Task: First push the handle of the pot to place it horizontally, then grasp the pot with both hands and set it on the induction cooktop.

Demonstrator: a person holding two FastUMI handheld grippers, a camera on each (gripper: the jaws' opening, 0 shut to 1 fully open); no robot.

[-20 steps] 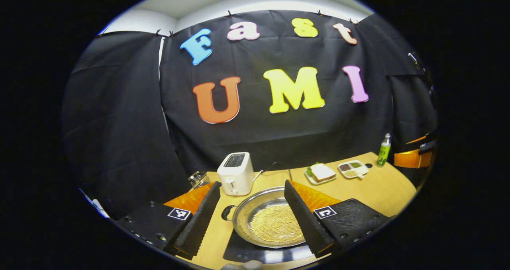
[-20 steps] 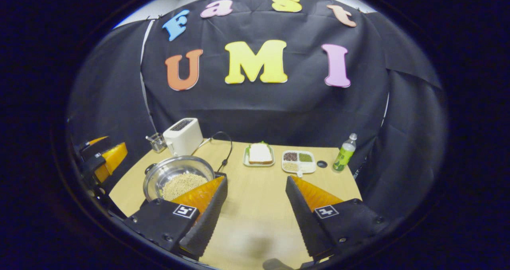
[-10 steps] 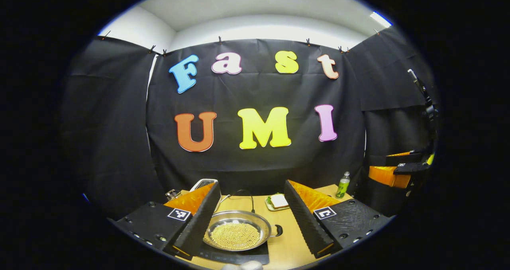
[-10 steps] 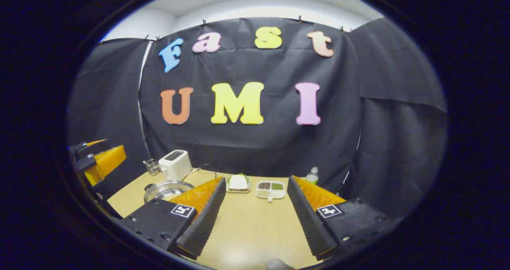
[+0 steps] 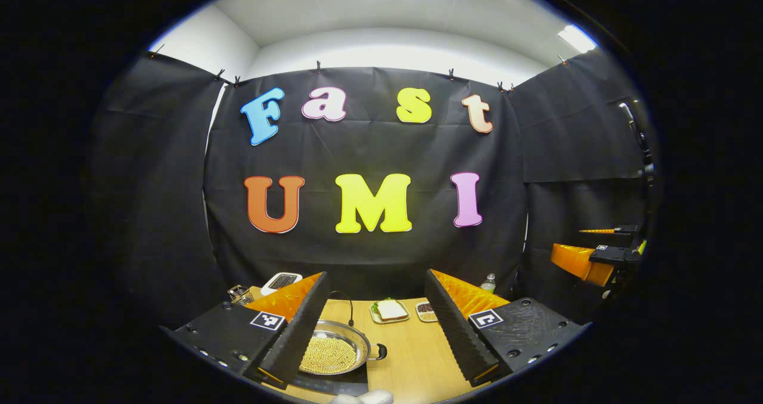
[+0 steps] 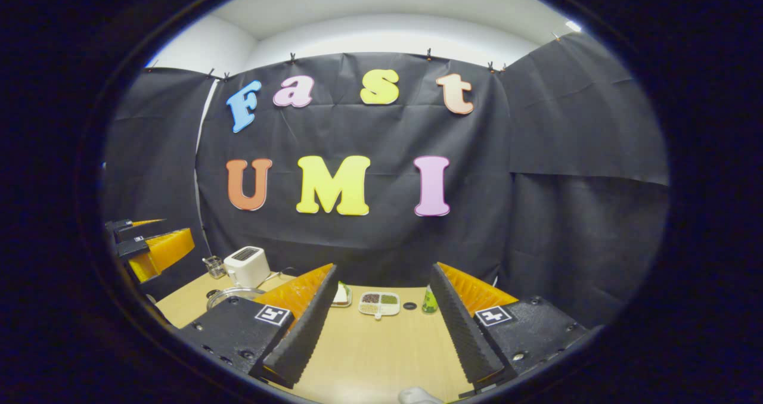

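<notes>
Pot: the steel pot [image 5: 334, 352] sits on the black induction cooktop [image 5: 334, 384] at the near left of the wooden surface [image 5: 411, 356], part-filled with small yellow grains.
Handles: a short black loop handle [image 5: 379, 351] juts from its right side; the opposite one is hidden behind a finger.
Handling: probably heavy with its load, rigid, with smooth, slippery walls; tilting would likely spill the grains.
Where to hold: the two side handles, one per gripper, kept level.
Left gripper [image 5: 375, 326]: jaws released, wide apart, empty, raised above the pot.
Right gripper [image 6: 381, 326]: jaws released, empty, over bare surface.
Progress: placement looks done.
</notes>
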